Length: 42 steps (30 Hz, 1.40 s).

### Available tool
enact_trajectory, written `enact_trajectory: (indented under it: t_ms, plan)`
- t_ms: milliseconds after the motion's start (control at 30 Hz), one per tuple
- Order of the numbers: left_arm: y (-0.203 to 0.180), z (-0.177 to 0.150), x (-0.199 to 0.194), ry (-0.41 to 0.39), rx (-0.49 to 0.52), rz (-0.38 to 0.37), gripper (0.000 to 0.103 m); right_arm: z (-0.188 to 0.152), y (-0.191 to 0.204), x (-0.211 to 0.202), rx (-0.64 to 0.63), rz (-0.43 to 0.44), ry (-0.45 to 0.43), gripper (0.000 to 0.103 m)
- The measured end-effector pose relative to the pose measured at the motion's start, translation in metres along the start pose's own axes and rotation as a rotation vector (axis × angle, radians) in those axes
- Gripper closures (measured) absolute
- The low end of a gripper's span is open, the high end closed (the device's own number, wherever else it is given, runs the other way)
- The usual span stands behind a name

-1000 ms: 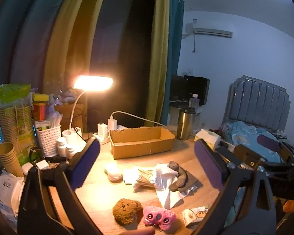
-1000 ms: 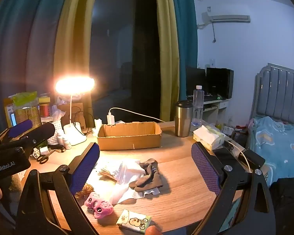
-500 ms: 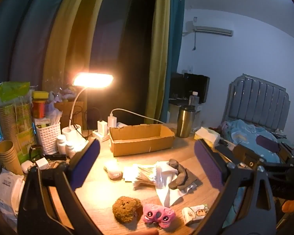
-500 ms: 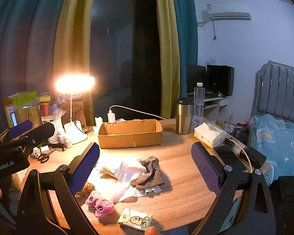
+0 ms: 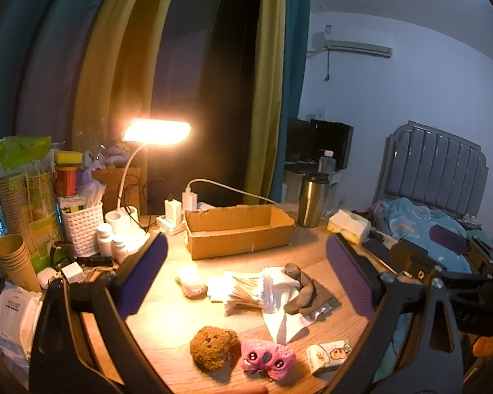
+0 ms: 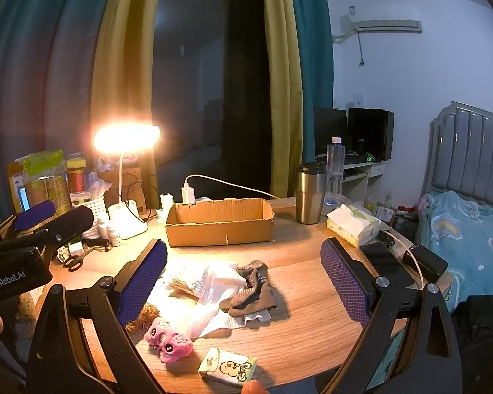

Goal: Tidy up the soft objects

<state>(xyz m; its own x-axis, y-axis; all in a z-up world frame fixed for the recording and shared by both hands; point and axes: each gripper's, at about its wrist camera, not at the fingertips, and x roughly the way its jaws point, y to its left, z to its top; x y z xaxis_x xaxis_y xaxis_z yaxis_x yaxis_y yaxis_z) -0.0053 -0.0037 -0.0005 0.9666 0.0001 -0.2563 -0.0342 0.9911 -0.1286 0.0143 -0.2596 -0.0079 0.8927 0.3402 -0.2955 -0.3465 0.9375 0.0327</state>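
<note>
Both held above the wooden table [image 6: 312,328], left gripper [image 5: 246,279] and right gripper [image 6: 243,282] spread wide, empty; pink plush toy [image 6: 168,339] near, cardboard box [image 6: 220,221] far.

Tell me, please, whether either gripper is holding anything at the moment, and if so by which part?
Nothing is held. The left gripper and the right gripper are both wide open above the table, with nothing between their fingers.
</note>
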Motion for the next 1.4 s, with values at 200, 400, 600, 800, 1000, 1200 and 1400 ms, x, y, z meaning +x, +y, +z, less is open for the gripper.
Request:
enact_trajectory:
  t_ms: [200,400,600,800,1000,1200,1400]
  plan:
    - [0.0011,0.0002,0.0006,0.003,0.001,-0.002,0.005,0.0002,0.0,0.0004,-0.001,0.0,0.002,0.006]
    - [0.0005,0.0001,-0.0006,0.004,0.001,-0.002,0.005,0.0004,0.0002,0.0008,0.0,-0.001,0.003,0.006]
    - [-0.0023,-0.0007,-0.0007,0.011,0.005,-0.005,0.005,0.0006,0.0002,0.001,-0.001,0.0,0.004,0.006]
    - [-0.0023,-0.0013,0.0002,0.014,0.003,-0.017,0.005,-0.0007,0.0009,0.0003,-0.002,0.0,0.004,0.006]
    - [-0.0037,-0.0029,0.0014,0.021,0.01,-0.029,0.005,-0.0008,0.0005,0.0002,-0.004,0.002,0.005,0.006]
    - [-0.0011,-0.0017,0.0006,0.02,-0.003,-0.025,0.005,0.0005,0.0006,0.0008,-0.002,0.001,0.006,0.006]
    - [-0.002,-0.0013,0.0009,0.026,0.005,-0.022,0.005,0.001,0.0002,0.0008,-0.002,0.002,0.008,0.006]
